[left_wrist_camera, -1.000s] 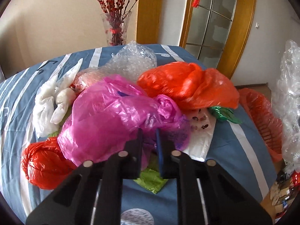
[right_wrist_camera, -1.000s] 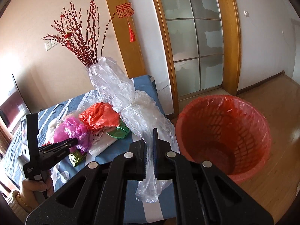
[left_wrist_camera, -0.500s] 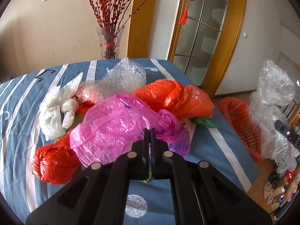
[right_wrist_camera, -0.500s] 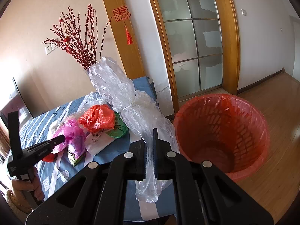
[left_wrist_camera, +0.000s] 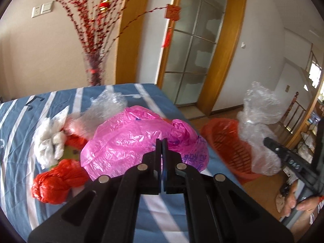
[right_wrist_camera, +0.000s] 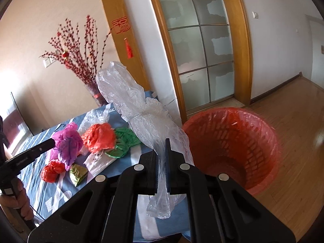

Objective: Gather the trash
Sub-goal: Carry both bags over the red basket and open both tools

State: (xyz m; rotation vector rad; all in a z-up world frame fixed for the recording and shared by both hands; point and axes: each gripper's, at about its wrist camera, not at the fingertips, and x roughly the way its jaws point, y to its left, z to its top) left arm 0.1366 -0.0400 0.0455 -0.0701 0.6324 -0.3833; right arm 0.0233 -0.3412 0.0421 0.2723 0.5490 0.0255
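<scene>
My left gripper [left_wrist_camera: 162, 141] is shut on a pink plastic bag [left_wrist_camera: 131, 141] and holds it raised over the pile on the blue striped table [left_wrist_camera: 18, 121]. In the right wrist view the pink bag [right_wrist_camera: 67, 143] hangs from the left gripper [right_wrist_camera: 51, 142]. My right gripper [right_wrist_camera: 161, 141] is shut on a long clear plastic bag [right_wrist_camera: 129, 97], held upright beside the red mesh bin [right_wrist_camera: 232, 141]. The bin [left_wrist_camera: 228, 143] stands on the floor off the table's right edge.
On the table lie an orange-red bag [right_wrist_camera: 99, 135], a green bag [right_wrist_camera: 123, 141], a small red bag [left_wrist_camera: 54, 182], a white bag [left_wrist_camera: 50, 141], bubble wrap [left_wrist_camera: 109, 103] and a gold-green wrapper [right_wrist_camera: 78, 173]. A vase of red branches [left_wrist_camera: 94, 68] stands at the far edge.
My left gripper closed on the pink bag and rose with it, lifting it off the pile. My right gripper stayed shut on the clear bag and drifted slightly sideways.
</scene>
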